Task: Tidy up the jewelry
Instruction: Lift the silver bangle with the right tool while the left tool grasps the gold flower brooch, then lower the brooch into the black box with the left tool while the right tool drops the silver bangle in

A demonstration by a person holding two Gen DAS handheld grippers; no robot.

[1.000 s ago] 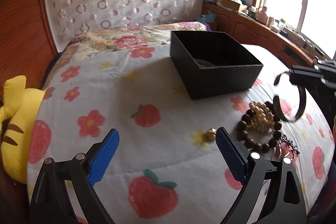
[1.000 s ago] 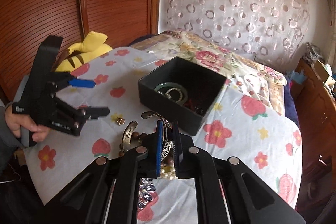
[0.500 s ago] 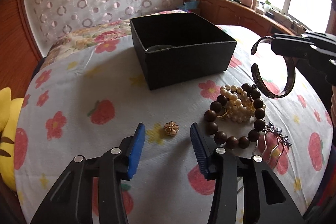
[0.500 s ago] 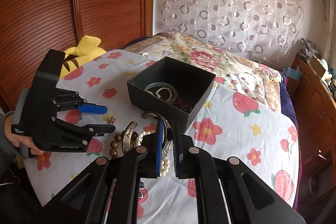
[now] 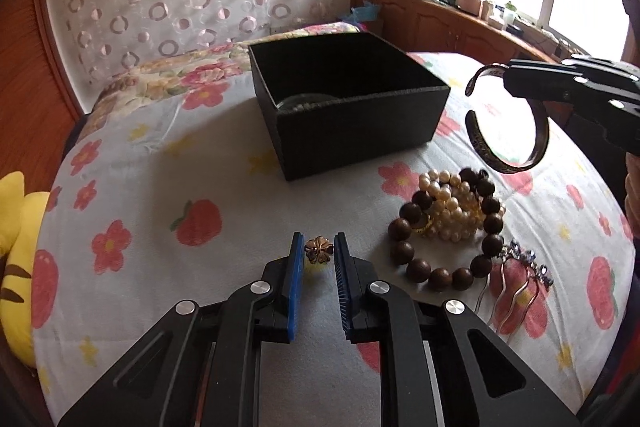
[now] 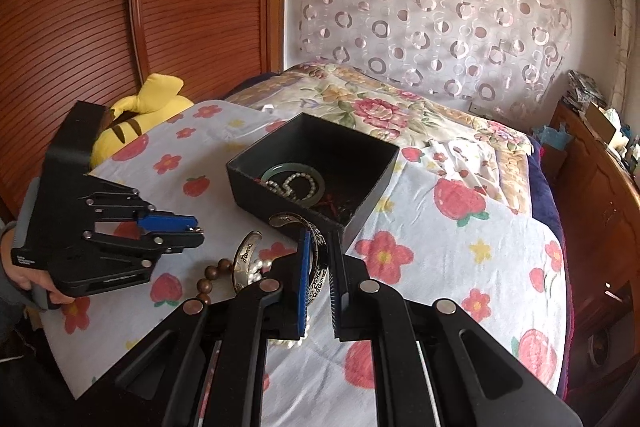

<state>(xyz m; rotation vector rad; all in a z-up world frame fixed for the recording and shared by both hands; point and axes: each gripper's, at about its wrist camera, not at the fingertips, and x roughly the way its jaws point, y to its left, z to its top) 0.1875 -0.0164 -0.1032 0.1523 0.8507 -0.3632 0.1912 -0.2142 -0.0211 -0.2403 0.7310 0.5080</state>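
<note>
A small gold flower charm [image 5: 319, 249] lies on the flowered bedspread between the blue pads of my left gripper [image 5: 318, 239]. Its jaws are closing, and the pads touch the charm on both sides. The right wrist view shows this gripper [image 6: 196, 227] low over the cloth, left of the jewelry pile. My right gripper [image 6: 318, 239] is shut on a dark engraved cuff bangle [image 6: 318, 267]. It holds the bangle [image 5: 492, 155] in the air to the right of the open black box [image 5: 360, 123]. A green bangle [image 6: 296, 169] and a pearl chain lie inside the box [image 6: 256, 187].
Right of the charm lie a dark wooden bead bracelet [image 5: 404, 229], a pearl bracelet [image 5: 452, 203] and a silver hair fork [image 5: 516, 287]. A yellow plush toy [image 5: 16, 247] sits at the bed's left edge. A wooden cabinet [image 5: 460, 27] runs under the window.
My left gripper's jaws have gone from wide apart to narrow around the gold charm, and it has shifted toward it. The right gripper stays shut on the cuff bangle, nearly still.
</note>
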